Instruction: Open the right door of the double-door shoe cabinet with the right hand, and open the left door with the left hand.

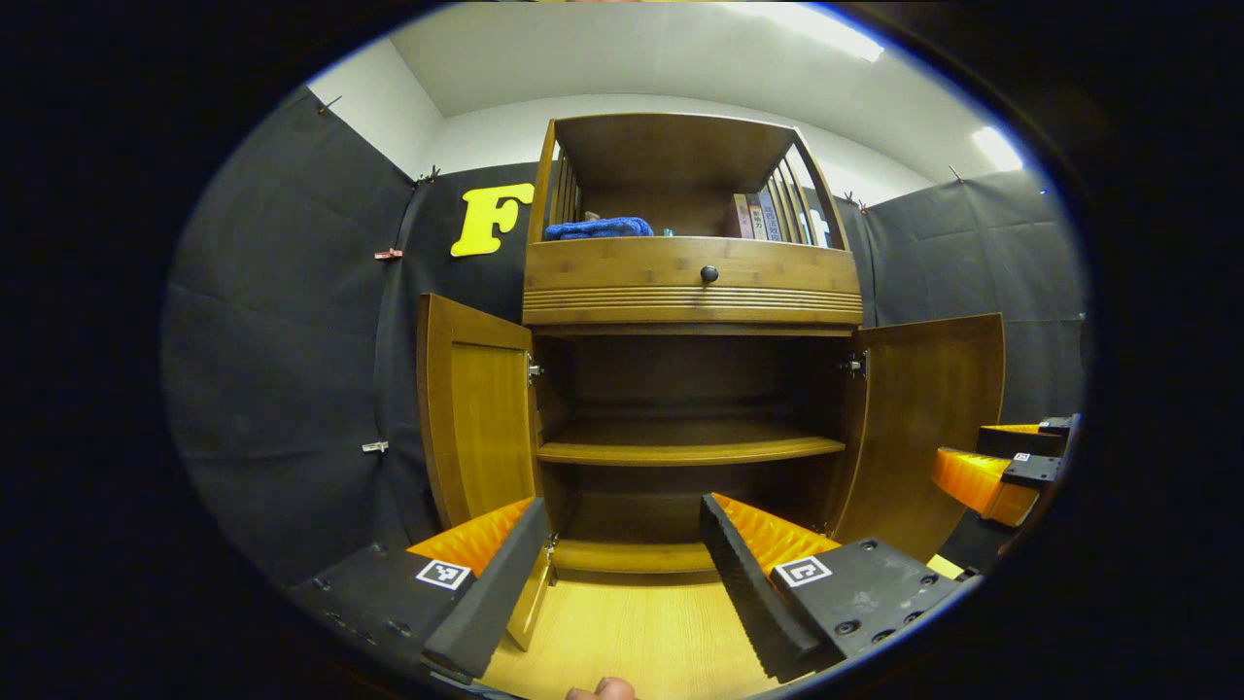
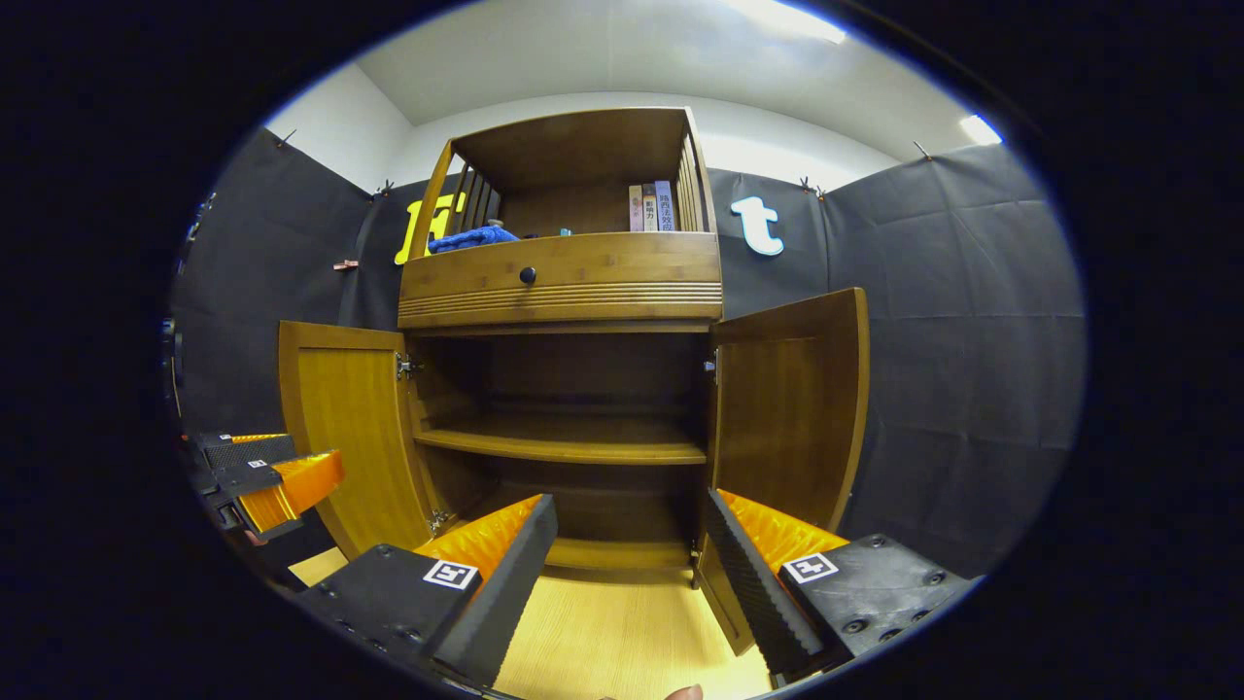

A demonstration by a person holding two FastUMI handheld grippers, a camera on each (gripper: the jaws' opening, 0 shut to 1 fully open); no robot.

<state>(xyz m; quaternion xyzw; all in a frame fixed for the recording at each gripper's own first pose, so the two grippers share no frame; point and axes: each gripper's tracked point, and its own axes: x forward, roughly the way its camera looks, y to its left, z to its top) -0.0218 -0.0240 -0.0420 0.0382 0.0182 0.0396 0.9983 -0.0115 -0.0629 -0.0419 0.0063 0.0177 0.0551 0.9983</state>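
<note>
A tall brown wooden shoe cabinet [image 1: 692, 292] stands against the booth wall with both lower doors swung wide: the left door [image 1: 476, 408] and the right door [image 2: 792, 408]. The task looks finished (judging by how the doors hang), so the next move calls only for drawing back. The left gripper [image 1: 622, 564] and right gripper [image 2: 632, 564] hover before it, jaws wide, holding nothing. The inner shelf [image 1: 690, 445] is bare; the top cubby holds a blue cloth [image 1: 598, 228] and upright books [image 2: 651, 207].
</note>
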